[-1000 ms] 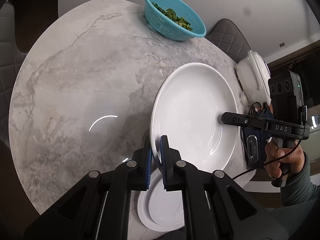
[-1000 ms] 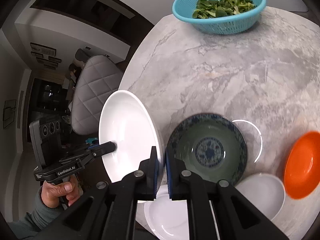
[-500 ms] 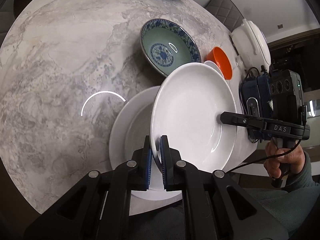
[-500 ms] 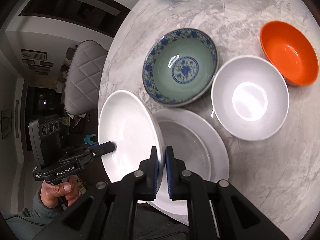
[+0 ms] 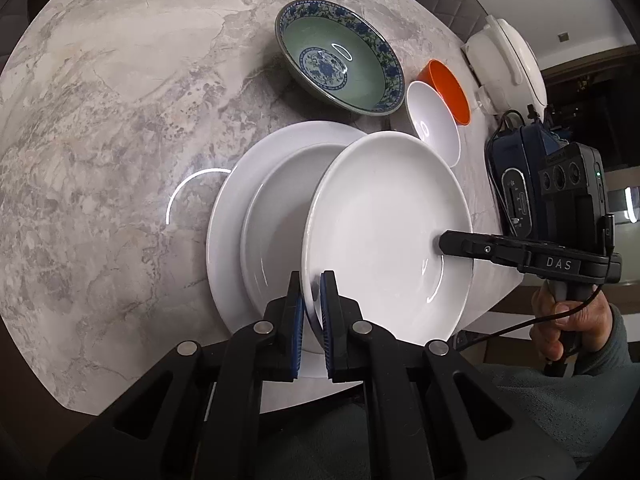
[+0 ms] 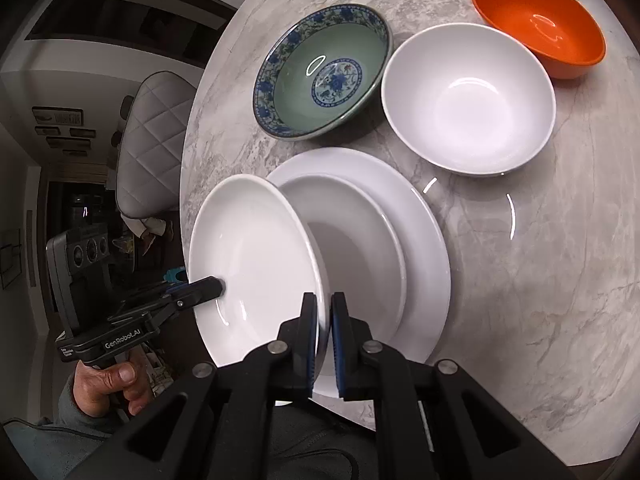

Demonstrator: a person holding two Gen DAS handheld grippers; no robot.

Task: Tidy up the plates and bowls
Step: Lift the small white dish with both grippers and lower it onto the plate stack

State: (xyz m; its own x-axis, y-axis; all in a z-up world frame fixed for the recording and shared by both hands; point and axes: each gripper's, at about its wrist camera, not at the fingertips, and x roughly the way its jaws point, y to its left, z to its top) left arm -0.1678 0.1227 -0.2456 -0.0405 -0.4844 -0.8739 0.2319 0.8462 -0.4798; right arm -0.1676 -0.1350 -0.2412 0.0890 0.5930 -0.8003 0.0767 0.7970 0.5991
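A white deep plate [image 5: 384, 236] [image 6: 256, 260] is held tilted between both grippers, just above a larger white plate [image 5: 240, 216] [image 6: 424, 232] lying on the marble table near its front edge. My left gripper [image 5: 312, 304] is shut on one rim of the held plate. My right gripper [image 6: 323, 320] is shut on the opposite rim; it also shows in the left wrist view [image 5: 444, 242]. Beyond stand a blue-patterned green bowl [image 5: 340, 56] [image 6: 324, 72], a white bowl [image 5: 434, 128] [image 6: 468, 96] and an orange bowl [image 5: 450, 88] [image 6: 540, 20].
The round marble table [image 5: 100, 120] [image 6: 560, 280] has its edge close under the plates. A white lidded pot [image 5: 508, 60] and a dark blue device [image 5: 516, 184] sit at its right side. A grey quilted chair [image 6: 148, 144] stands beside it.
Both grippers have carried the held plate toward the table's near edge and lowered it over the larger white plate. The turquoise colander has slid out of view.
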